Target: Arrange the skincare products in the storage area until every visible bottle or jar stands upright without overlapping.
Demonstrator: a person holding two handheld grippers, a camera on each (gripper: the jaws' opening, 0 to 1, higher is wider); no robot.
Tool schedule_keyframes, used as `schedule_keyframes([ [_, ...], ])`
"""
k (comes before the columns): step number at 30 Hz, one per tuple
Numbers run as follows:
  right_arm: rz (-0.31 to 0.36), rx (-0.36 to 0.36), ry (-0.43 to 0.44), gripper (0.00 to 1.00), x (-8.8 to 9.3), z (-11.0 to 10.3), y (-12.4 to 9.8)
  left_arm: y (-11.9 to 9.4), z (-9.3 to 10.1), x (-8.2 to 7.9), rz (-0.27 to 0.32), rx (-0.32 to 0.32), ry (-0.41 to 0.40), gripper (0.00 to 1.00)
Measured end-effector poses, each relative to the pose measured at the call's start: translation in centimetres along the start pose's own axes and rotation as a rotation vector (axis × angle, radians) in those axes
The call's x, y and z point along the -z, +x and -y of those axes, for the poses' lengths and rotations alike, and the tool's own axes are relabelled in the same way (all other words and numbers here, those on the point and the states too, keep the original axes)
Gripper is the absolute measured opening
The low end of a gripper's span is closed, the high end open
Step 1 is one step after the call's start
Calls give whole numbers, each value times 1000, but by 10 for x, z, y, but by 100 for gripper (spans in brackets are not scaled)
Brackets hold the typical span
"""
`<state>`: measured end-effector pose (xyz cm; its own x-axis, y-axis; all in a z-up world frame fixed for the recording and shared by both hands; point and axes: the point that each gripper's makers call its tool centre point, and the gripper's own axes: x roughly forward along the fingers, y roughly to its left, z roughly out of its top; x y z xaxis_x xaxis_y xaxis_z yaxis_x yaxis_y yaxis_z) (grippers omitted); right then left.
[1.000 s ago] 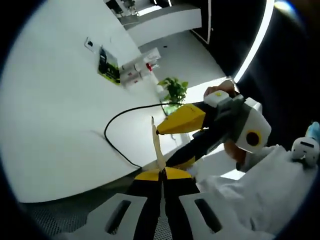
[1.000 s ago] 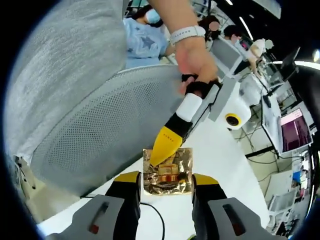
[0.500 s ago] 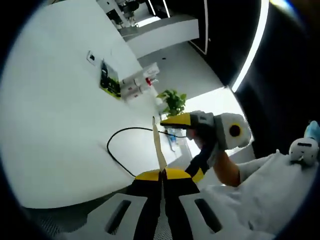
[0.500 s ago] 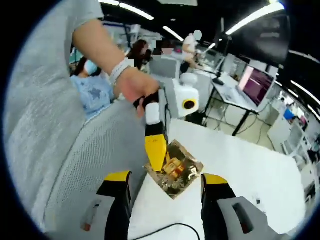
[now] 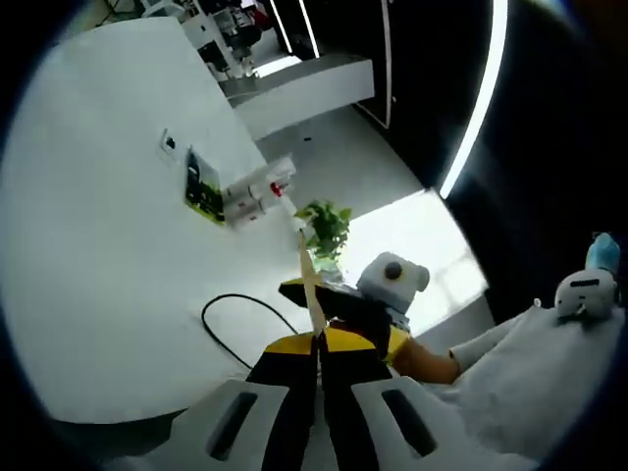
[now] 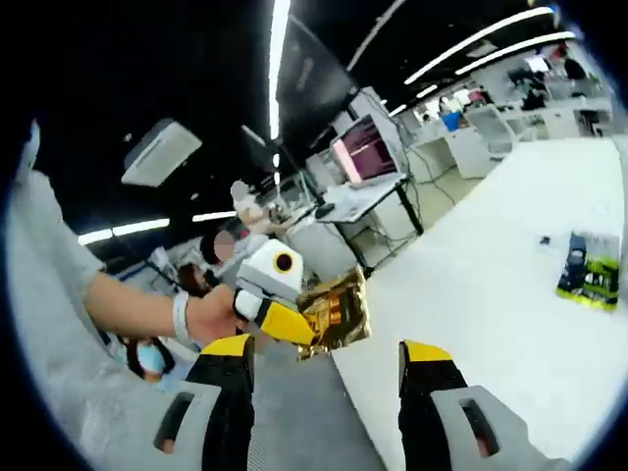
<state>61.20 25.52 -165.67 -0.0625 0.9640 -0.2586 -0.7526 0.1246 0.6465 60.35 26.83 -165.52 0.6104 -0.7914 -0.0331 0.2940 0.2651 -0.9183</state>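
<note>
Two tongs are shown: the left tongs [image 5: 316,339] are clamped on a gold foil sachet [image 6: 334,311], now carried beyond the worktop [image 6: 510,294] edge, while the right tongs [image 6: 329,358], drawn back from the sachet, stand parted and empty; upright arranging seems barely begun.

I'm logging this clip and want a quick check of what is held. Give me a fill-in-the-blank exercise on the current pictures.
1. The left gripper is shut on a ____-coloured foil sachet.
2. The right gripper has its jaws ____, with nothing between them.
3. In the left gripper view, the black cable lies on a ____ table.
4. Beyond the table's far edge stands a green ____.

Missing words: gold; open; white; plant
</note>
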Motion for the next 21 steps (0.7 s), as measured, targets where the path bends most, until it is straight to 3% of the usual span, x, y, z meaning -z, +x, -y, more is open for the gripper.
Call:
schedule_keyframes([
  [4, 94, -67, 244, 50, 1, -8, 5, -3, 5, -7, 36, 30, 2, 0],
  [7, 133, -105, 357, 44, 4, -11, 9, -2, 12, -8, 46, 56, 14, 0],
  [13, 177, -194, 439, 23, 2, -25, 14, 0, 18, -2, 14, 80, 35, 0],
  [21, 249, -232, 475, 0, -16, -25, 8, 0, 21, -1, 7, 95, 38, 0],
])
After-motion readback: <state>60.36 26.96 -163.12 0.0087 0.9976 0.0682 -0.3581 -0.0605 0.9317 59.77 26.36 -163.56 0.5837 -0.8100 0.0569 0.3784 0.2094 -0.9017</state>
